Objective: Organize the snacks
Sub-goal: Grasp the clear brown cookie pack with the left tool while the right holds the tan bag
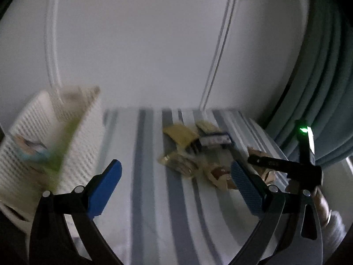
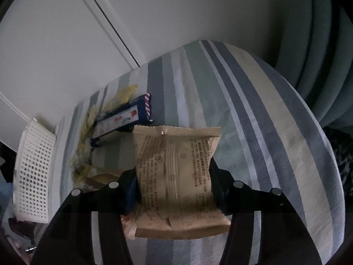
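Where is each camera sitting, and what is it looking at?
Left wrist view: sits on the left tongs, facing along their open blue pads over the striped cloth toward the snack pile and the white basket; a hand with the right tongs shows at the right edge.
Right wrist view: sits on the right tongs, looking at the tan snack packet they clamp; only the tongs show.
Shared: the striped cloth, the white basket, the blue snack bar and the curtain.

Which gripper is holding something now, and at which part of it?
The right gripper clamps the beige snack packet by its two side edges, low down. The left gripper is open and empty.
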Available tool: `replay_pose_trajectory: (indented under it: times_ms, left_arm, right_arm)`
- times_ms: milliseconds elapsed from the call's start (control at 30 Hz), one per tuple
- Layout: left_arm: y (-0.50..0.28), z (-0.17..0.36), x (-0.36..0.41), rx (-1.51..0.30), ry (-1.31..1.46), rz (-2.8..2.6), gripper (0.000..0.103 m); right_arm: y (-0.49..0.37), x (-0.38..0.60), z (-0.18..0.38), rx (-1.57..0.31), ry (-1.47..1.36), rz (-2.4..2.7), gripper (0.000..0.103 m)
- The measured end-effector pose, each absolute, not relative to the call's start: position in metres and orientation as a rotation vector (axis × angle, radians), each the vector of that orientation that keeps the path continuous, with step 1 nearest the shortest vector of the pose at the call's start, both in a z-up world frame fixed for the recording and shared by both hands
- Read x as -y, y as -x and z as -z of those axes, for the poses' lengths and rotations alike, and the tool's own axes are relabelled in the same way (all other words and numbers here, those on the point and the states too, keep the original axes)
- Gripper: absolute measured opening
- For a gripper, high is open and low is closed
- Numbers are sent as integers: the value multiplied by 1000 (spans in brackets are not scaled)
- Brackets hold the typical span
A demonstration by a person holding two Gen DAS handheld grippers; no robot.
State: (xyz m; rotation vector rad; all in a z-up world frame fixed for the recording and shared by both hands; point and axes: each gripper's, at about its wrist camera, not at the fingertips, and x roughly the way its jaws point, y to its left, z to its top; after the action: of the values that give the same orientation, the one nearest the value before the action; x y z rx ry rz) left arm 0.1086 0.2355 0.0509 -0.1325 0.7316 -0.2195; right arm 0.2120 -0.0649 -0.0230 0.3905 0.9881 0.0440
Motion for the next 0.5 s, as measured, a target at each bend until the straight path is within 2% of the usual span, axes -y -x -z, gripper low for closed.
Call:
replay_pose_trajectory:
  times_ms: [433,500]
  left_arm:
    - [-201,9,-208,-1023,314,210,100]
    - [-205,13,-206,-1039,325,201,96]
  right_arm:
    - [-216,70,30,-1004,-454,-109,55]
    - [-217,72,31,-1006,-463,-111,55]
